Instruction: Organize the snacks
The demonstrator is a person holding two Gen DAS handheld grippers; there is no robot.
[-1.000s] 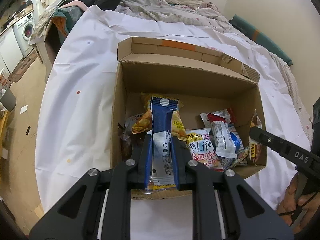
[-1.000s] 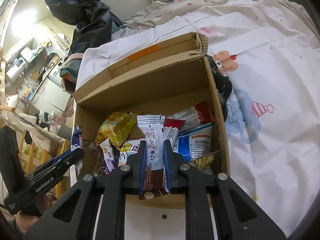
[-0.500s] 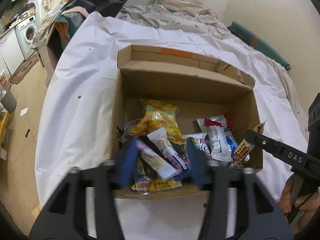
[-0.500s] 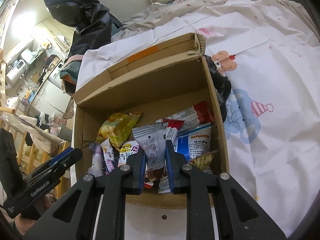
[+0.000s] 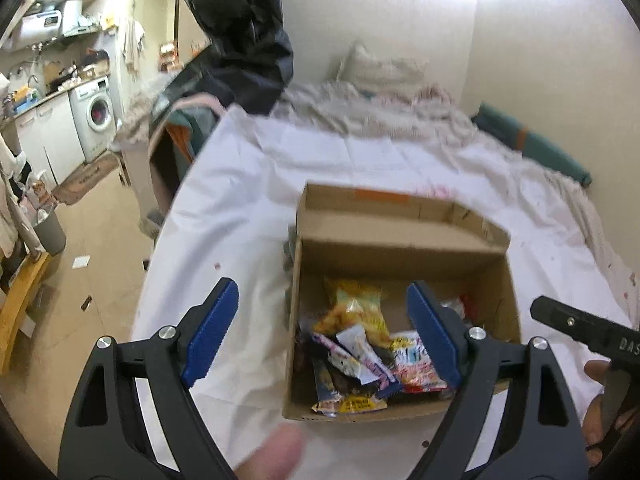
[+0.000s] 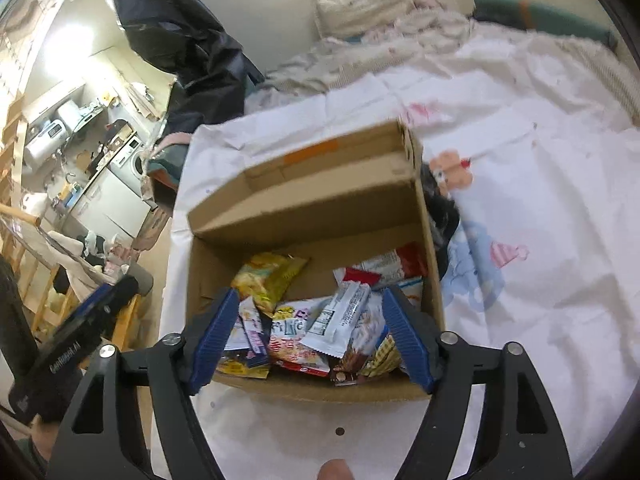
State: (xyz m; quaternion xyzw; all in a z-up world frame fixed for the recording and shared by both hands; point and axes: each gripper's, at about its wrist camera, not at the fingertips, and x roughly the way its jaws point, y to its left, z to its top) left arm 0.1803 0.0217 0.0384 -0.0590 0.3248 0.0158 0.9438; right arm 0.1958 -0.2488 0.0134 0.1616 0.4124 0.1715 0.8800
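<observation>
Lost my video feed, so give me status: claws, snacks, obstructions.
Left claw open, empty. Right claw open, empty. Snack packets piled inside cardboard box. Nothing blocking the box opening.

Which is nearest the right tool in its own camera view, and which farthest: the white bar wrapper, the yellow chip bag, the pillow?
From the right tool:
1. White bar wrapper, between its fingers, atop the pile in the box.
2. Yellow chip bag, farther back in the box, toward the left.
3. Pillow, at the head of the bed, by the wall.
</observation>
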